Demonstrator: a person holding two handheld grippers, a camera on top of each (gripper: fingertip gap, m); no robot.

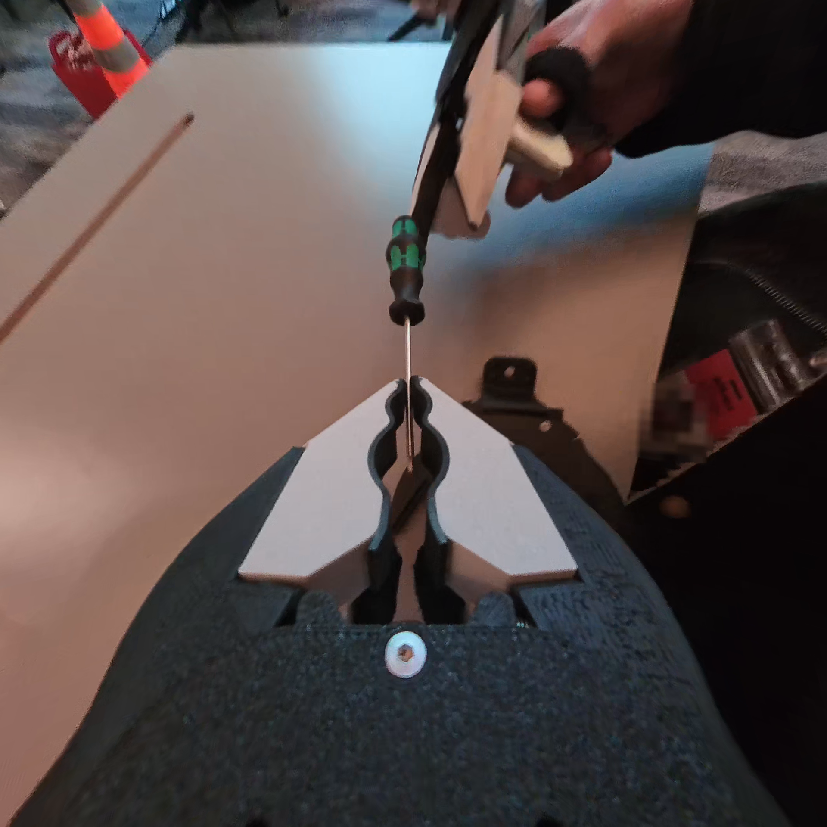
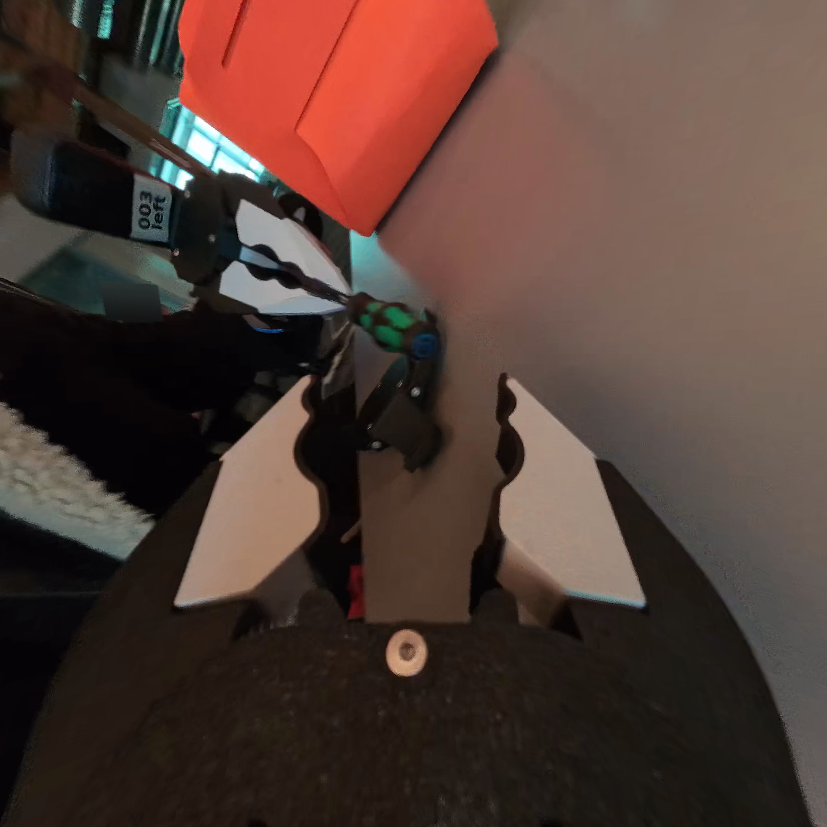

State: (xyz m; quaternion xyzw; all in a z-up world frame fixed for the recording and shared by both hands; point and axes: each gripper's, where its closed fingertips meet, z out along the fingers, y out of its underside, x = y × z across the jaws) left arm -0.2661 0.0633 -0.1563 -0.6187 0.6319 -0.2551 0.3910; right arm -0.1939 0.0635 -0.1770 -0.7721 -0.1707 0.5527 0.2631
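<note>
The left gripper (image 1: 408,385) has its two fingers pressed together on the thin metal shaft of a screwdriver (image 1: 406,268), so the tool is clamped by its blade while the black-and-green handle sticks out forward and upward, clear of the fingertips. In the left wrist view the right gripper (image 1: 452,215) comes down from the upper right, held by a person's hand (image 1: 595,103) in a dark sleeve, and its pale fingers sit right at the top end of the screwdriver handle; whether they actually touch the handle cannot be told from that view. Beneath both lies a pale tabletop (image 1: 223,268) with a long narrow slot near its left edge, and a black metal bracket (image 1: 510,380) with screw holes lies on it just to the right of the left gripper's fingertips. An orange and grey cone-like object (image 1: 107,53) stands beyond the far left corner of the table. In the right wrist view the right gripper (image 2: 405,387) has its fingers spread well apart with nothing between them, and the same screwdriver (image 2: 389,324) shows ahead, its blue-capped handle end towards the camera and its shaft held in the left gripper (image 2: 340,297). The black bracket (image 2: 398,425) lies between and just beyond the open fingers, and an orange box-like block (image 2: 335,103) fills the top of that view.
</note>
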